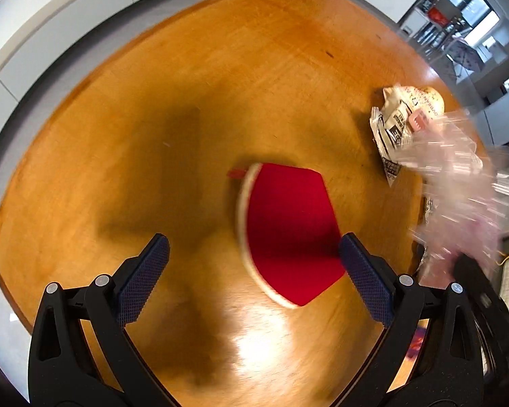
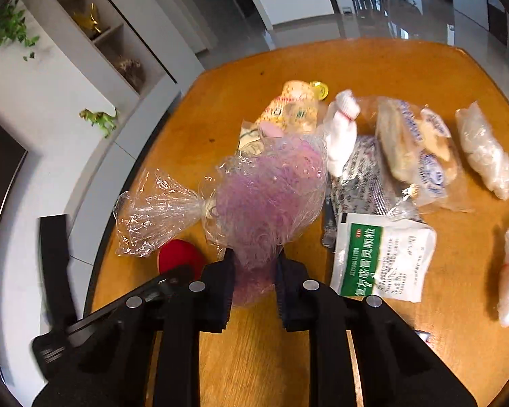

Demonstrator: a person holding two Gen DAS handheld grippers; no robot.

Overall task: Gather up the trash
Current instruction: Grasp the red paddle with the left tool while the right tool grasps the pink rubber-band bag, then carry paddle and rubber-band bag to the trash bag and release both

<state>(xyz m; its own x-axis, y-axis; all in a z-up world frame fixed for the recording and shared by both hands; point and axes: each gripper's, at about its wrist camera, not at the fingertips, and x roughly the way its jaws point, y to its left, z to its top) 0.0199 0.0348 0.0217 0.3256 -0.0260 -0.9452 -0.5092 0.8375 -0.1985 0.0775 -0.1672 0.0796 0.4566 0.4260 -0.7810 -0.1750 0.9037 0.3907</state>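
My right gripper (image 2: 254,271) is shut on a clear plastic bag of purple shreds (image 2: 268,193) and holds it above the wooden table (image 2: 254,356). The same bag shows blurred at the right of the left wrist view (image 1: 458,183). My left gripper (image 1: 254,254) is open and empty above a red table-tennis paddle (image 1: 288,230), which lies on the table (image 1: 186,101). The paddle's red edge also shows in the right wrist view (image 2: 178,257). A printed white wrapper (image 1: 395,129) lies at the far right.
Across the table lie a green-and-white medicine sachet (image 2: 383,257), a bread bag (image 2: 417,149), a yellow-capped snack bottle (image 2: 295,108), white tied bags (image 2: 485,149) and a patterned pouch (image 2: 363,176). White shelving (image 2: 85,34) stands left of the table.
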